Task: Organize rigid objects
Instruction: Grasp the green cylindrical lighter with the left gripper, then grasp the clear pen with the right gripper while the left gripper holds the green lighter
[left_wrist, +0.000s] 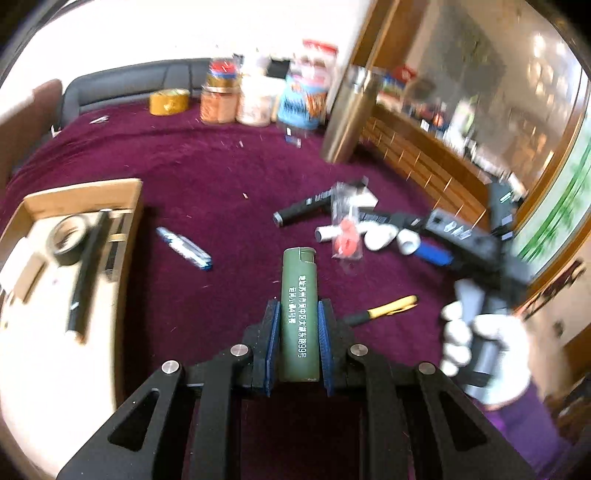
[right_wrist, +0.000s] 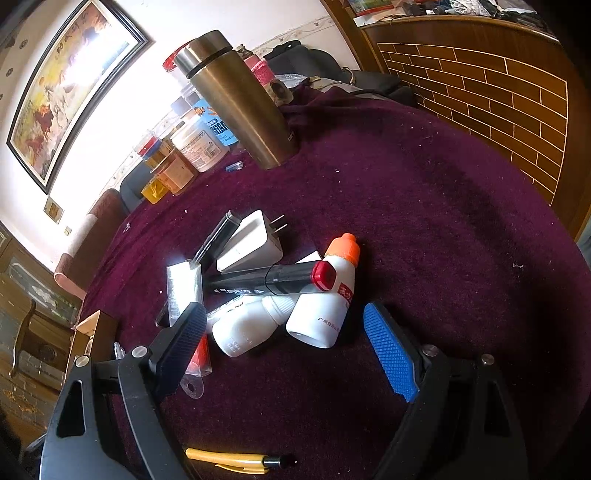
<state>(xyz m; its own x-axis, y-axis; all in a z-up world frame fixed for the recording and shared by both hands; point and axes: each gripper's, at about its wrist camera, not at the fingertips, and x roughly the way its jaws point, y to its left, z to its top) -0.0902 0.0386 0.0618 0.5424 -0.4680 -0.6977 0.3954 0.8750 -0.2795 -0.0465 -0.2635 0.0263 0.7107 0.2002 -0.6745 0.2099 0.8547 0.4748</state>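
The green lighter (left_wrist: 300, 314) is up off the cloth (left_wrist: 207, 166), clamped lengthwise between the pads of the left gripper (left_wrist: 299, 325), with its cap end sticking out ahead of them. I'd judge it light, stiff and slick-sided, so a grip across the flat middle, as it has now, looks right; a pinch nearer the rounded end could let it squirt out. Going from big to small around the lighter: the cloth spreads beneath it; the cardboard box (left_wrist: 83, 195) sits well to its left, already holding a tape roll (left_wrist: 68, 240) and a dark marker (left_wrist: 86, 273), and that seems the likely place for it. The steel flask (left_wrist: 351, 114) stands far beyond the lighter, among jars (left_wrist: 236, 99) at the back edge. Ahead and to the right of the lighter lies the heap still to sort: a white plug (right_wrist: 251, 243), two white bottles (right_wrist: 325, 299), a black marker (right_wrist: 273, 280) with a red cap across them, and a clear packet (right_wrist: 184, 288). The right gripper (right_wrist: 291, 343) hangs over that heap, jaws wide apart and holding nothing, in a gloved hand (left_wrist: 476, 347). A blue-and-white pen (left_wrist: 184, 247) lies between the lighter and the box, low on the cloth, and a yellow pen (left_wrist: 384, 310) lies just right of the lighter; neither seems to block a lifted carry to the box.
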